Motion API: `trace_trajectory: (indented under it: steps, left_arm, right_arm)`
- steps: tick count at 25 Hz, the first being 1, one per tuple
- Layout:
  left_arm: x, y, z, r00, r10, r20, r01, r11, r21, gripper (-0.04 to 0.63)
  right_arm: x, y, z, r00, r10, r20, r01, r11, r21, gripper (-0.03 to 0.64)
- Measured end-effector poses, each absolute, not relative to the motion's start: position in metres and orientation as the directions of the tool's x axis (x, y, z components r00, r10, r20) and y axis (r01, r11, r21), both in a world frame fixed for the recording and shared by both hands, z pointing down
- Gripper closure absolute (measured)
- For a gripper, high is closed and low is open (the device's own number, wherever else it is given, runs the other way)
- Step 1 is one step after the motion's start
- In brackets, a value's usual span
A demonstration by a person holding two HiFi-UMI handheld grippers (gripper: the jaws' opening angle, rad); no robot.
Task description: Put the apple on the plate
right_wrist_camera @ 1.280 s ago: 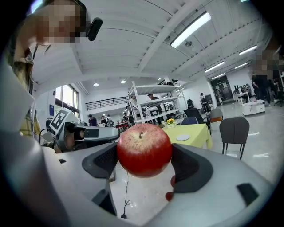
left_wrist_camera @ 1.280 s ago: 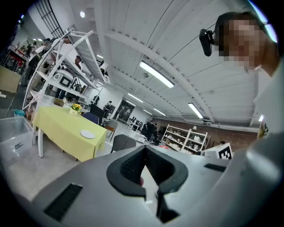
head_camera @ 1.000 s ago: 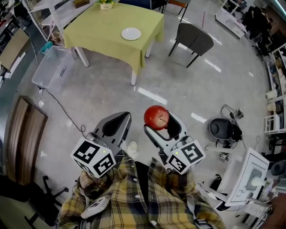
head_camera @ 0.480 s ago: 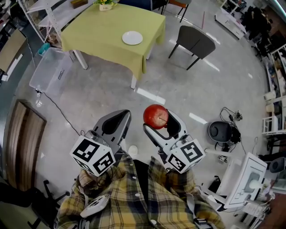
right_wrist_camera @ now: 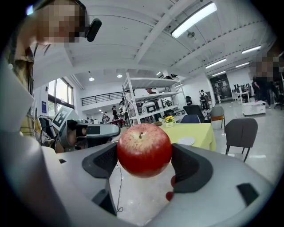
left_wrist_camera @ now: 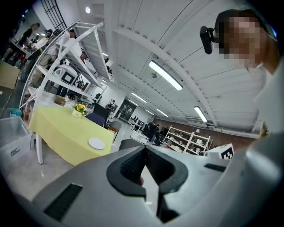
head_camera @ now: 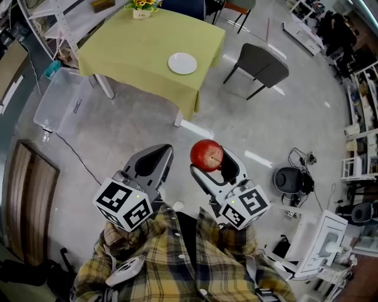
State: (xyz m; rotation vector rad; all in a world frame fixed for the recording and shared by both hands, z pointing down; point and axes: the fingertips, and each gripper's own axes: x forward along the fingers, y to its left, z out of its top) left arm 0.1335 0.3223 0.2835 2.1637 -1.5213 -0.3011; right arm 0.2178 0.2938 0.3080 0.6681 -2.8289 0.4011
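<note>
Since a second ago the yellow-green tabletop point(head_camera: 142, 41) has slid lower and to the right in the head view, and the white plate point(head_camera: 182, 63) on it sits further down than before. Both tools hold the same spots in front of my plaid shirt. My right tool point(head_camera: 209, 160) still pinches the red apple point(head_camera: 207, 155) between its two pads, stem up, well apart from the plate. My left tool point(head_camera: 156, 153) carries nothing, its pads pressed together at the tips.

The plate lies near the tabletop's near right edge, with a small pot of yellow flowers point(head_camera: 142, 7) at the far side. A dark grey chair point(head_camera: 264, 63) stands on the floor just right of that corner. A clear plastic bin point(head_camera: 59, 103) rests on the floor at the tabletop's left, and a thin black cable point(head_camera: 77, 159) runs from it toward me. Grey floor point(head_camera: 236, 118) lies between my tools and the tabletop.
</note>
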Motion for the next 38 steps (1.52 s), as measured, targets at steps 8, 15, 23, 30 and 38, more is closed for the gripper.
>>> trace_trajectory:
  steps: [8, 15, 23, 30, 38]
  left_arm:
    - [0.068, 0.293, 0.296, 0.38, -0.918, 0.114, -0.813, -0.274, 0.513, 0.589]
    - [0.052, 0.27, 0.308, 0.423, -0.896, 0.134, -0.792, -0.294, 0.535, 0.589]
    - [0.031, 0.228, 0.32, 0.397, -0.905, 0.154, -0.801, -0.26, 0.539, 0.589]
    - [-0.006, 0.165, 0.306, 0.316, -0.939, 0.136, -0.831, -0.205, 0.516, 0.589]
    - [-0.015, 0.077, 0.281, 0.275, -0.956, 0.099, -0.853, -0.195, 0.485, 0.589]
  right_arm:
    - [0.163, 0.261, 0.32, -0.848, -0.446, 0.287, -0.512, 0.83, -0.223, 0.247]
    - [0.15, 0.244, 0.329, -0.822, -0.477, 0.313, -0.554, 0.797, -0.24, 0.247]
    - [0.138, 0.198, 0.349, -0.82, -0.453, 0.35, -0.548, 0.796, -0.257, 0.247]
    - [0.097, 0.122, 0.335, -0.859, -0.4, 0.319, -0.48, 0.847, -0.23, 0.247]
    - [0.081, 0.033, 0.316, -0.887, -0.357, 0.294, -0.421, 0.885, -0.197, 0.247]
